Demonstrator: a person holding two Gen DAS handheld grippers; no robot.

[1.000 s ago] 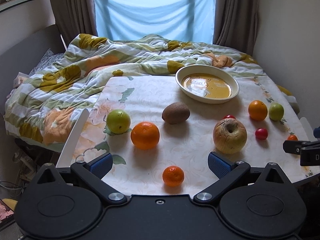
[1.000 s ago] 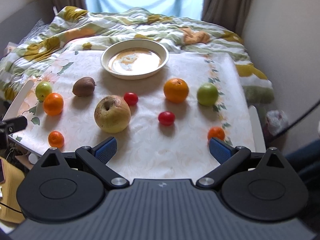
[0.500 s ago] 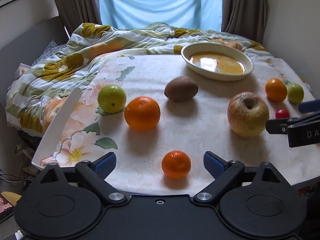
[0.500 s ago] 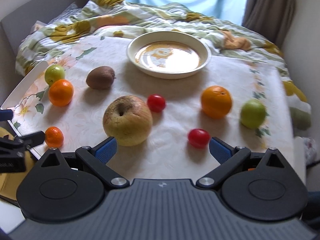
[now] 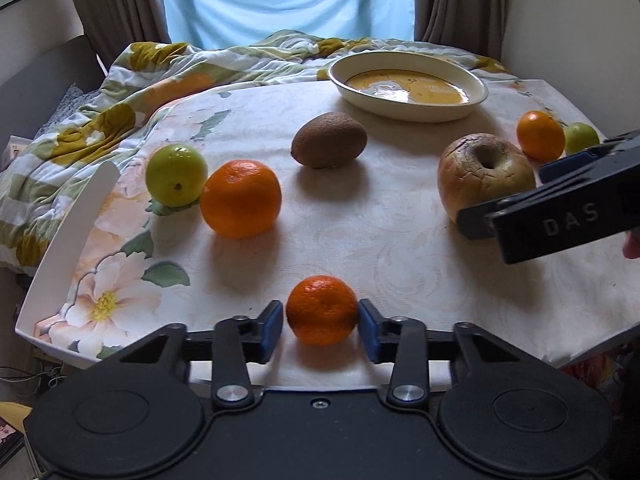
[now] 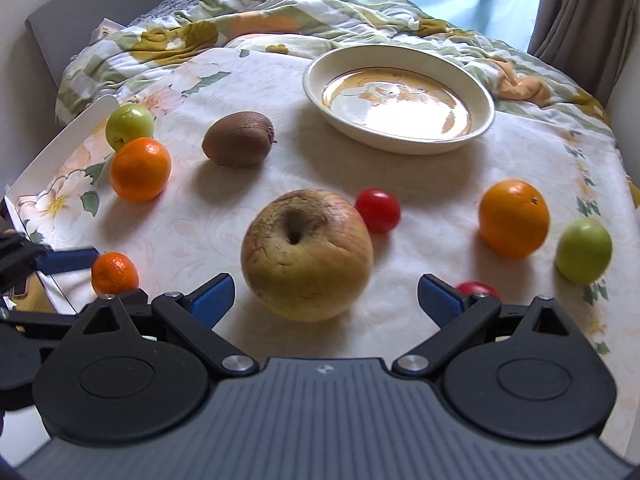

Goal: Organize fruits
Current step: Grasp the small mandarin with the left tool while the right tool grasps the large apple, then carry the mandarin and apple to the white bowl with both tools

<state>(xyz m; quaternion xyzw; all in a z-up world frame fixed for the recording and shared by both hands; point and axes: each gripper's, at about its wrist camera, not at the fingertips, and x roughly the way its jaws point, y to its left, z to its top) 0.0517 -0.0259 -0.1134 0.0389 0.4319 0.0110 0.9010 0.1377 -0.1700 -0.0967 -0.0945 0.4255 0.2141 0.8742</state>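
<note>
On the bench (image 6: 400, 344) lie three orange citrus fruits, two green fruits, two small red fruits, one kiwi (image 6: 239, 138), one big apple (image 6: 307, 254) and one empty dish (image 6: 400, 98). The left gripper (image 5: 322, 326) has just been closing its jaws, and they now sit narrow against both sides of the small mandarin (image 5: 322, 309) at the bench's near edge. The right gripper (image 6: 326, 298) stands wide, the wrinkled, yellow-brown apple just ahead between its jaws, untouched.
</note>
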